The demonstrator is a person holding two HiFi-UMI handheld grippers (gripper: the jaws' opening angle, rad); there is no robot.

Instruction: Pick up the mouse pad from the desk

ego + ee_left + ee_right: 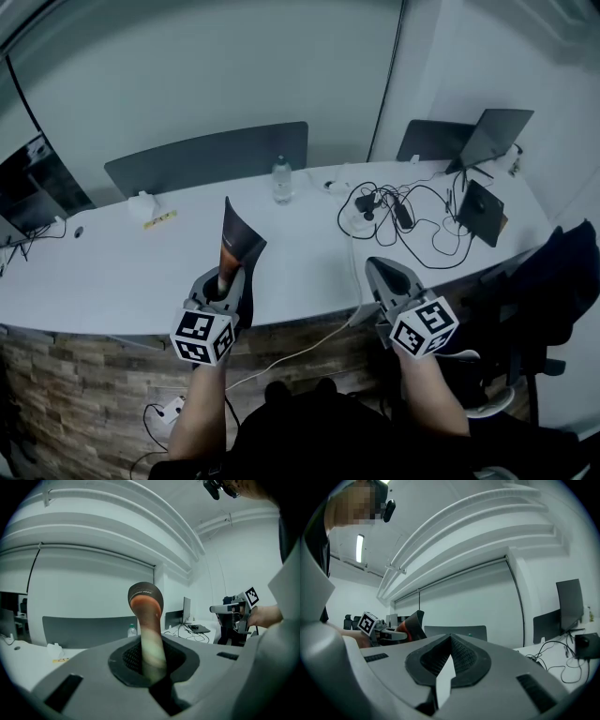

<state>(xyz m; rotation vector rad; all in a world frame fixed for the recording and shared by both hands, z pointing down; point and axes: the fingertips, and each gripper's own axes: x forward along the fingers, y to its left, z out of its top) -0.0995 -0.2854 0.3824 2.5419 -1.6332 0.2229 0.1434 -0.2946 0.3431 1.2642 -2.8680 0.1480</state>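
One curled, dark-backed, orange-faced mouse pad (240,242) stands centre-left, clamped by the left gripper (225,281); right gripper (377,269) closed, empty; print unreadable.

An office is shown: a long white surface (112,272) is fitted with grey dividers (206,155), and monitors (28,187), cables (412,220) and a chair (530,356) are seen.

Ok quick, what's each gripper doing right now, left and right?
Left gripper: closed on the mouse pad, which stands up from its jaws, off the desk.
Right gripper: closed, nothing between its jaws.
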